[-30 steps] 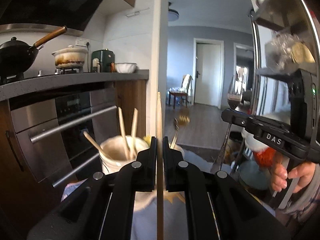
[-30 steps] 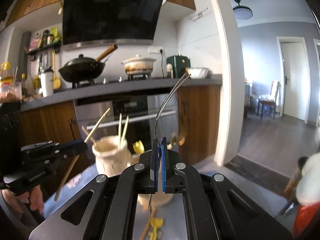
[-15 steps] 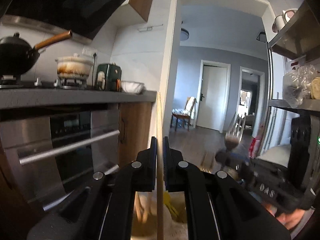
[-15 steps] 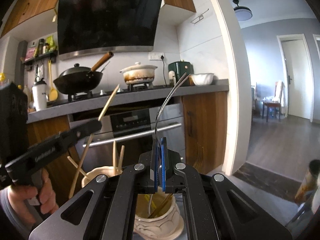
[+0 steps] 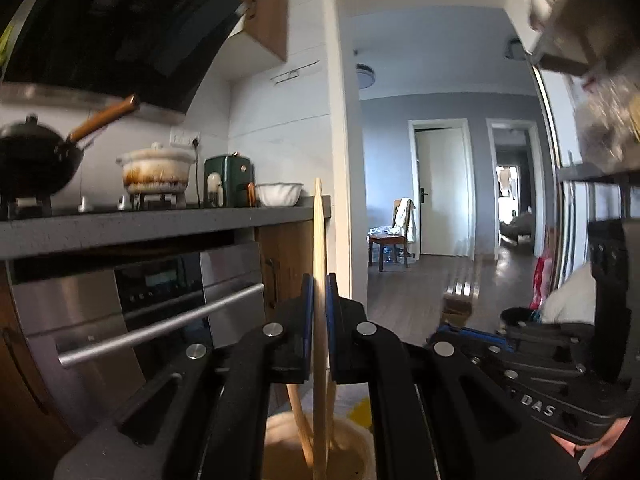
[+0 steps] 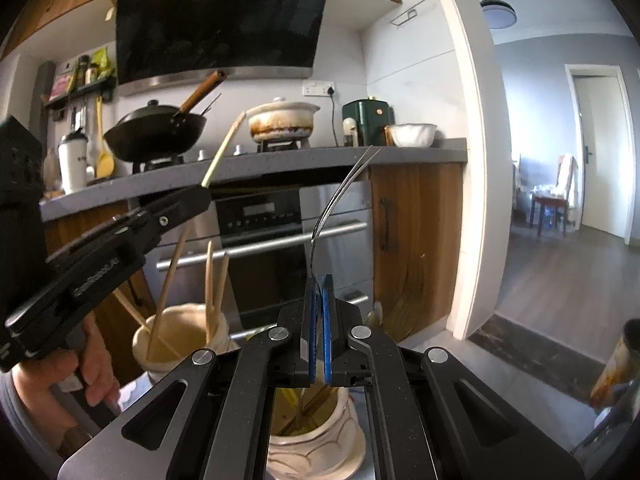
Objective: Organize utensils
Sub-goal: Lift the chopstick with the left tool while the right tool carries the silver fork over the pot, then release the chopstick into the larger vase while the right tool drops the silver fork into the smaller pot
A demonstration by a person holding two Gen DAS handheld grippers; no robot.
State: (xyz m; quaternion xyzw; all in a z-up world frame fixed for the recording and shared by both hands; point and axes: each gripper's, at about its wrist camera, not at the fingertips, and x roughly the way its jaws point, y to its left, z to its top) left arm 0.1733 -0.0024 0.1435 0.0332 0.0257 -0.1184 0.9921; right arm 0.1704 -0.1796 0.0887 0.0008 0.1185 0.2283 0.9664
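Note:
My left gripper point(image 5: 318, 280) is shut on an upright wooden chopstick point(image 5: 319, 240). Its lower end reaches into a cream jar point(image 5: 352, 448) directly beneath. From the right wrist view, that left gripper point(image 6: 200, 196) holds the chopstick point(image 6: 224, 148) slanted over the left cream jar point(image 6: 160, 352), which holds several wooden sticks. My right gripper point(image 6: 319, 320) is shut on a thin metal fork point(image 6: 332, 208) that curves upward, above a second cream ribbed jar point(image 6: 320, 452) with utensils inside. In the left wrist view, the right gripper point(image 5: 444, 332) and the blurred fork tines point(image 5: 460, 286) are at the right.
A steel oven point(image 6: 280, 240) with bar handles stands just behind the jars. The grey counter point(image 6: 280, 164) above carries a black wok point(image 6: 156, 132), a stained white pot point(image 6: 282, 120), a green appliance point(image 6: 368, 120) and a white bowl point(image 6: 412, 134). A doorway point(image 6: 560, 200) opens to the right.
Both grippers have come in over the jars. The chopstick's lower end has come to reach into the left jar, and the right gripper has sunk toward the right jar with the fork.

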